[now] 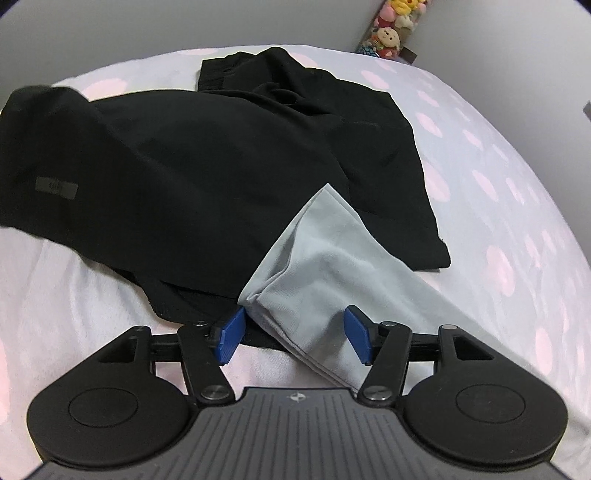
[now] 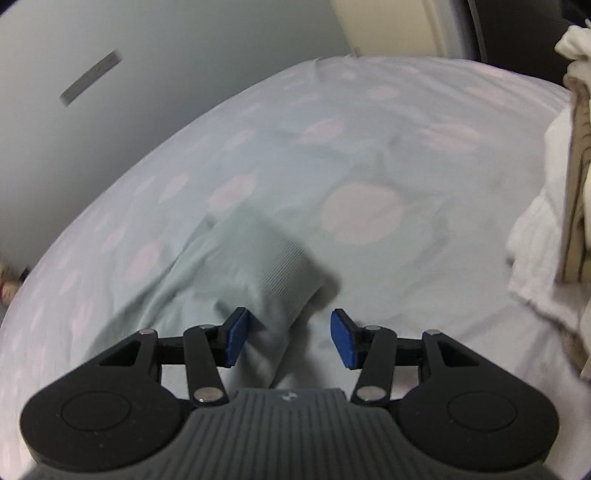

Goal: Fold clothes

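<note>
- Your left gripper (image 1: 293,338) stands wide, the grey garment (image 1: 325,273) between its pads; black garment (image 1: 192,158) beyond
- Your right gripper (image 2: 286,341) gapes wide over the grey ribbed cuff (image 2: 284,273)

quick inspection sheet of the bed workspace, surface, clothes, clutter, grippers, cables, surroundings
surface: bed sheet, pale with pink spots, some creases.
job's things: black garment, rumpled, not folded; a grey garment lies across its near edge; its ribbed cuff shows in the right wrist view.
clutter: white cloth pile at the bed's right edge.
grippers: left gripper open, grey fabric between its fingers; right gripper open, astride the cuffed end.
cables: nothing seen.
surroundings: grey wall; plush toys beyond the bed's far corner.
</note>
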Action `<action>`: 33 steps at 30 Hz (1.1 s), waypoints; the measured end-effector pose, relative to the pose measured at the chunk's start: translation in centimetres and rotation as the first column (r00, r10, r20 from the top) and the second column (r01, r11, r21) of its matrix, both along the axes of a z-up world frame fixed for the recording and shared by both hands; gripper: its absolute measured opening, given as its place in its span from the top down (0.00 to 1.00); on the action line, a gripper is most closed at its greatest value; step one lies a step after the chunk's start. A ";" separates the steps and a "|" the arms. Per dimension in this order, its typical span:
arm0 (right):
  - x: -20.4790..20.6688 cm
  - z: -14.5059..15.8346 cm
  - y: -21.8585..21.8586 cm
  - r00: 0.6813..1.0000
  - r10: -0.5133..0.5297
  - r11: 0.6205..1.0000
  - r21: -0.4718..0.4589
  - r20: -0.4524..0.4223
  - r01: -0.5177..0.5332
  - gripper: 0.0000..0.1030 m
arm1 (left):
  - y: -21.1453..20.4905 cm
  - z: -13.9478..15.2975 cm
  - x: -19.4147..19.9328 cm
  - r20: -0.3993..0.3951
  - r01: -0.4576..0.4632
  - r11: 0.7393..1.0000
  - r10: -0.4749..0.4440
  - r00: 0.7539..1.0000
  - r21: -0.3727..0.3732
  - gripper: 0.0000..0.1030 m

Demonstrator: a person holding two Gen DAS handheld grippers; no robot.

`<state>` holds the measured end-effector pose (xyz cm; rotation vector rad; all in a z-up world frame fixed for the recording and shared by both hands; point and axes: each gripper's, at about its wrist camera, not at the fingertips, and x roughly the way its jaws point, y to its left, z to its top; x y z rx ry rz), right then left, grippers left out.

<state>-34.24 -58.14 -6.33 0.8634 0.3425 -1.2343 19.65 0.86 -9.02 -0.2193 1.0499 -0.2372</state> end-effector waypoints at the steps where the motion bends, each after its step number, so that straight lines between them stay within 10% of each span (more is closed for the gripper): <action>1: 0.0 0.3 -0.4 1.000 -0.001 1.000 -0.011 -0.010 0.001 0.49 | -0.3 0.0 0.1 -0.001 0.006 1.000 -0.006 1.000 0.017 0.45; 6: 2.3 3.1 -5.0 0.986 0.143 0.985 -0.087 -0.089 -0.151 0.49 | -2.1 0.0 0.7 -0.030 0.039 0.992 -0.035 0.999 0.124 0.45; 13: 6.5 3.7 -13.6 0.908 0.342 0.940 0.093 -0.243 -0.329 0.51 | -2.7 -0.3 0.9 -0.045 0.033 0.987 -0.026 0.999 0.155 0.45; 24: 7.1 3.4 -16.0 0.860 0.497 0.845 0.292 -0.118 -0.448 0.77 | -2.6 -0.5 1.4 -0.060 0.017 0.990 -0.009 0.998 0.141 0.43; 26: 7.0 3.7 -15.6 0.856 0.504 0.840 0.295 -0.113 -0.455 0.96 | -2.6 -0.5 1.2 -0.054 0.015 0.990 -0.008 0.999 0.139 0.43; 33: 7.5 7.5 -12.9 0.775 0.612 0.791 0.102 -0.159 -0.604 0.96 | -2.6 -0.3 1.3 -0.054 0.021 0.991 -0.014 0.998 0.136 0.43</action>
